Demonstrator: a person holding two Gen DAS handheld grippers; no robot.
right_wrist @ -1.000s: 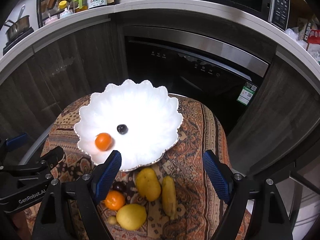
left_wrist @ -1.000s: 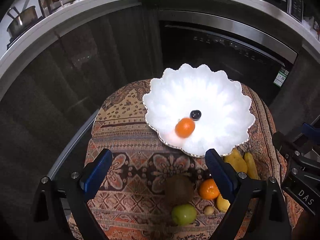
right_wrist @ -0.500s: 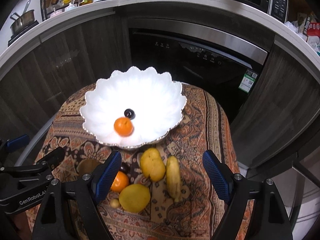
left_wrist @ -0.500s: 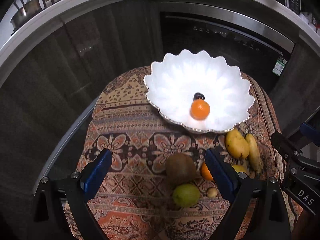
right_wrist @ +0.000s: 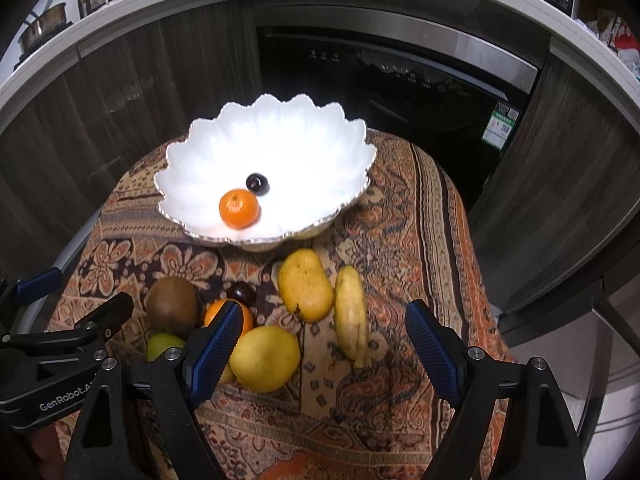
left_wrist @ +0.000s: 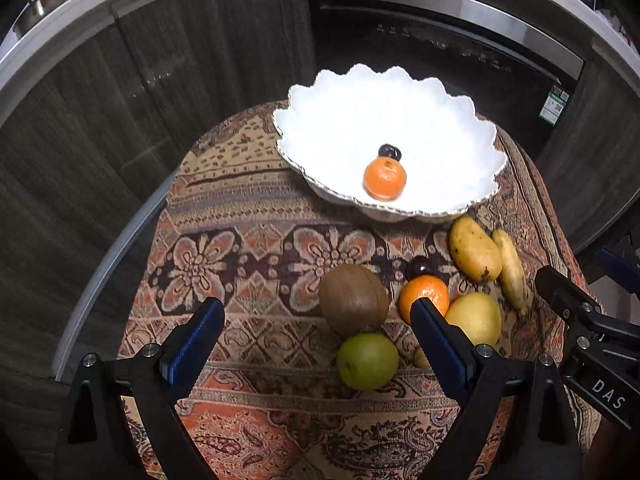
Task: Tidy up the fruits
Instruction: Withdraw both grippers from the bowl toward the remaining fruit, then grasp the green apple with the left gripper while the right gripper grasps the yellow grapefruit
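A white scalloped bowl point(left_wrist: 440, 136) point(right_wrist: 320, 148) holds a mandarin point(left_wrist: 385, 179) point(right_wrist: 239, 208) and a small dark plum point(left_wrist: 390, 151) point(right_wrist: 257, 181). In front of it on the patterned cloth lie a kiwi point(left_wrist: 353, 300), a green fruit point(left_wrist: 367, 361), an orange point(left_wrist: 425, 294), a lemon point(right_wrist: 265, 358), a mango point(right_wrist: 305, 285), a small banana point(right_wrist: 351, 316) and a second dark plum point(right_wrist: 241, 292). My left gripper point(left_wrist: 316, 316) is open above the kiwi and green fruit. My right gripper point(right_wrist: 322, 322) is open over the lemon and banana. Neither holds anything.
The cloth covers a small table point(right_wrist: 432, 216) whose edges drop off on all sides. Dark wooden cabinets point(left_wrist: 168, 72) and a built-in black appliance point(right_wrist: 392, 80) stand behind it. A counter point(right_wrist: 120, 0) above bears bottles and a pot.
Both grippers have sunk and tilted toward the loose fruit, so the bowl sits higher in each view. The mandarin in the bowl has rolled to beside the plum.
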